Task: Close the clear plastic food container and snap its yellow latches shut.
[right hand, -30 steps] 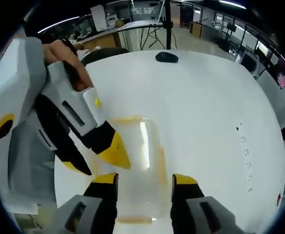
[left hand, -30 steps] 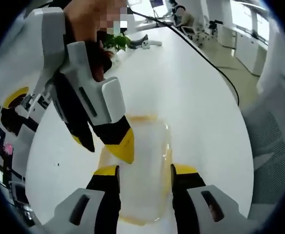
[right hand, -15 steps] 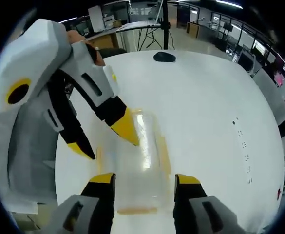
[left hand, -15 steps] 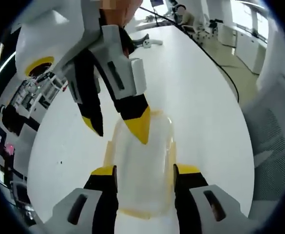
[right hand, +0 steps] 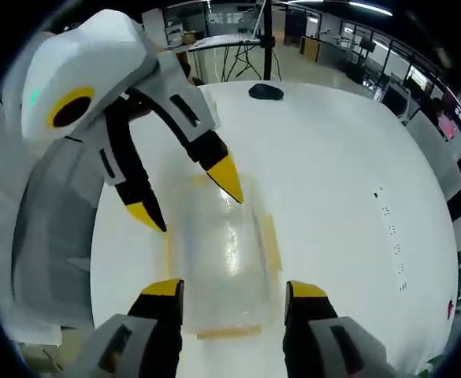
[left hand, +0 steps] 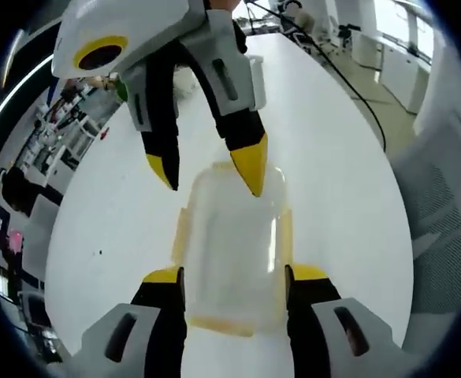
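Container [left hand: 232, 248] clear plastic, flat on white table [left hand: 332, 157], lid seated on top as far as visible. Yellow latches [left hand: 286, 236] along container's long sides and ends; whether snapped down, cannot tell. Left gripper [left hand: 232, 276] at container's near end, jaws apart, straddling it. Right gripper [right hand: 232, 287] at container's opposite end, jaws apart, likewise straddling. Neither clamped on anything. Judgement: closing looks done; latching appears still to do. Dark mouse [right hand: 268, 92] well beyond container.
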A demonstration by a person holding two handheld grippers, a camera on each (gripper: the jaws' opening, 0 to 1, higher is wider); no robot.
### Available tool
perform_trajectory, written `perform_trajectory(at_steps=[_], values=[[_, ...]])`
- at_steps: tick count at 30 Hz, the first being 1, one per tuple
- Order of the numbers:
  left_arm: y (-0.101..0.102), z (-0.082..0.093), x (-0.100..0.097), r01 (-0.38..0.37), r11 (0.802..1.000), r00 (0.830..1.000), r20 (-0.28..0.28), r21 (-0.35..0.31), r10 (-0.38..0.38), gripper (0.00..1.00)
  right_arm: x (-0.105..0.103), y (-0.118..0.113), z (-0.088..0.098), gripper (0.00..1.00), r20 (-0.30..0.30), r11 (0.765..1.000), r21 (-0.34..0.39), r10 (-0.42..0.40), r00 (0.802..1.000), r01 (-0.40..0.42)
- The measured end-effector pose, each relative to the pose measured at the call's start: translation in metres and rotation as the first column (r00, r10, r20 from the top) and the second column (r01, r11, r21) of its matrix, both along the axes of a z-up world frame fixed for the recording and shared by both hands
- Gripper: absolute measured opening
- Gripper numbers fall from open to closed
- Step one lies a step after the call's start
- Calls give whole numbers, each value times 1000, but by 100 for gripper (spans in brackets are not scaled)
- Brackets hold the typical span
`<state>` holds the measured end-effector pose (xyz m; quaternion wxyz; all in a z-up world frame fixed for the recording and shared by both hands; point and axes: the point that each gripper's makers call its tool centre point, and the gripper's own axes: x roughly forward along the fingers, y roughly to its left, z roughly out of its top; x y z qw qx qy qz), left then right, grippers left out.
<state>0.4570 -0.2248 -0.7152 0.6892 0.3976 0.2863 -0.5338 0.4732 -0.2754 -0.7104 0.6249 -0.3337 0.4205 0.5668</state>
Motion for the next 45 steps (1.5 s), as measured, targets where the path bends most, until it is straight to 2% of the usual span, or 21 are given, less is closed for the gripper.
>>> perform_trajectory(at_steps=[8, 26, 36, 39, 41, 45], values=[[7, -1, 3, 4, 1000, 1000, 2, 26, -4, 54, -6, -1, 3, 54, 14, 1000, -3, 22, 1000, -22], [18, -8, 4, 24, 997, 1000, -6, 69, -23, 64, -16, -5, -7, 68, 59, 998, -32, 51, 997, -49], [22, -17, 7, 37, 993, 999, 4, 113, -37, 67, -21, -12, -20, 72, 92, 993, -74, 102, 990, -96], [24, -22, 7, 48, 990, 999, 5, 134, -49, 68, -21, -13, -26, 78, 109, 991, -83, 118, 987, -109], [24, -24, 9, 41, 990, 999, 3, 133, -42, 68, -24, -14, -31, 78, 96, 990, -83, 119, 988, -111], [21, -27, 12, 42, 989, 999, 12, 138, -44, 69, -22, -18, -37, 77, 116, 987, -102, 134, 984, -122]])
